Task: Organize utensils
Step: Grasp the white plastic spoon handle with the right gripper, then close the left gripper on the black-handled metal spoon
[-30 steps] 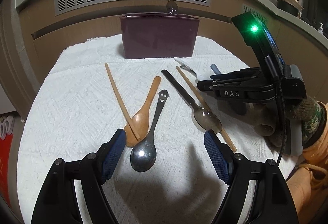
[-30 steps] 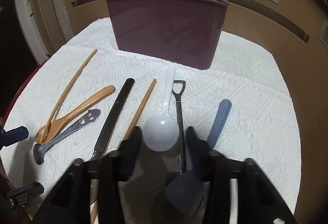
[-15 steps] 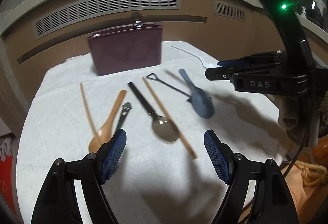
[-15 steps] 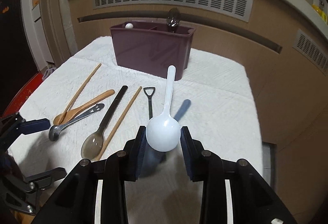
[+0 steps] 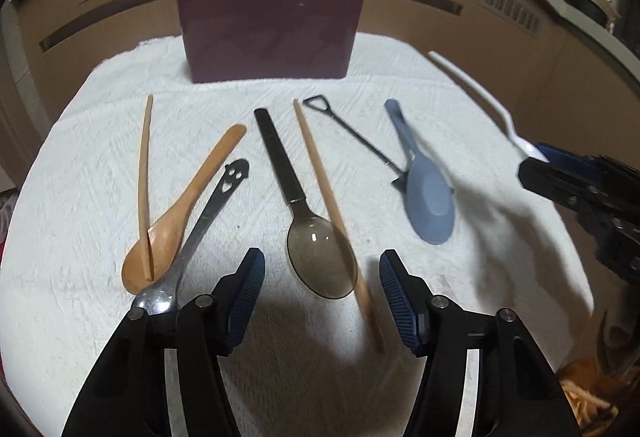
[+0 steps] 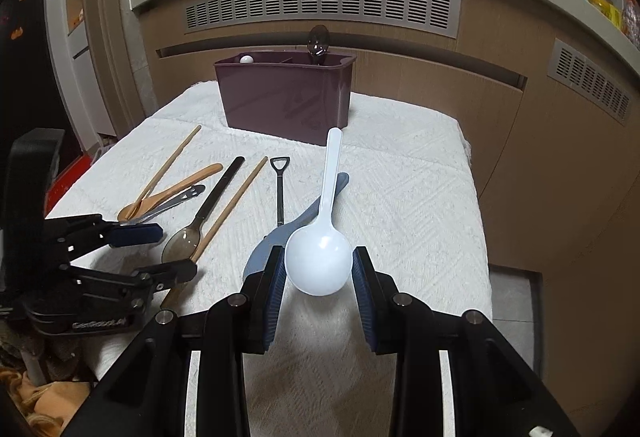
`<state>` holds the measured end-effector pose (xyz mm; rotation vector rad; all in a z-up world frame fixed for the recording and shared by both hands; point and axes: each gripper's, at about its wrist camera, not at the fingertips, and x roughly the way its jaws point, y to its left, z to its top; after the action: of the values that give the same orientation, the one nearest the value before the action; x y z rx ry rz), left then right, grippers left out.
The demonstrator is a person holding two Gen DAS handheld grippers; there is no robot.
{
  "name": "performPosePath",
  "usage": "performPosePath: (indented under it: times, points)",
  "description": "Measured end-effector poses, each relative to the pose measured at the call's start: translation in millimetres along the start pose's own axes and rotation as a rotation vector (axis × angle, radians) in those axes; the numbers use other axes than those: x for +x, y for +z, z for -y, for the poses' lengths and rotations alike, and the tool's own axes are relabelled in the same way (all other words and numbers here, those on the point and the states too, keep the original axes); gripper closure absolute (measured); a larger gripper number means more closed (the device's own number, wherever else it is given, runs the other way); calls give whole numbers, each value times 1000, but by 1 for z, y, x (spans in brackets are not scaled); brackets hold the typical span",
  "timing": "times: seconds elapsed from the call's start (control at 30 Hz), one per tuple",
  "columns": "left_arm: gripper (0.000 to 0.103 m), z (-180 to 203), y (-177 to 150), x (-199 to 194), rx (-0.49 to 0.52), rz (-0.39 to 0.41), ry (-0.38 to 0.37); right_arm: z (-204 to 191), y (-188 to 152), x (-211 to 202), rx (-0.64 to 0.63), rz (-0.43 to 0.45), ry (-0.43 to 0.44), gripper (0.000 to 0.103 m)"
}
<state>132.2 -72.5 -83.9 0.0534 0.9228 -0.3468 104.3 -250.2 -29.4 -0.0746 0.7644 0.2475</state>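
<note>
My right gripper is shut on the bowl of a white plastic spoon and holds it above the towel, handle pointing toward the maroon utensil caddy. The white spoon also shows in the left wrist view. My left gripper is open and empty, low over a smoky translucent spoon with a black handle. On the towel lie a wooden spoon, two wooden chopsticks, a steel smiley-handle spoon, a blue-grey spoon and a black shovel-handle utensil.
The white towel covers a small table that ends at the right and front. A spoon stands in the caddy. A wooden cabinet with vents is behind. An orange cloth lies at the front right.
My right gripper has lifted the white spoon off the towel and drawn back. My left gripper has shifted right, from over the steel spoon to over the smoky spoon.
</note>
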Motion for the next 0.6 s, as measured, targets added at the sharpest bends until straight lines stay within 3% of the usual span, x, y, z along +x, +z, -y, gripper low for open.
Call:
performPosePath:
  times: [0.13,0.17,0.2,0.33,0.6]
  points:
    - [50,10,1,4,42,16,55,2,-5,2,11,-6,10,72]
    - [63,11,1,4,45,22,61,3,-6,2,13,-9,10,72]
    - [66,11,1,3,45,27,63,3,-7,2,14,-12,11,72]
    - [67,7,2,-14,36,85,50,1,-10,1,2,-22,10,72]
    - [68,2,7,-79,65,294,54,-12,-11,-8,-55,-33,-1,72]
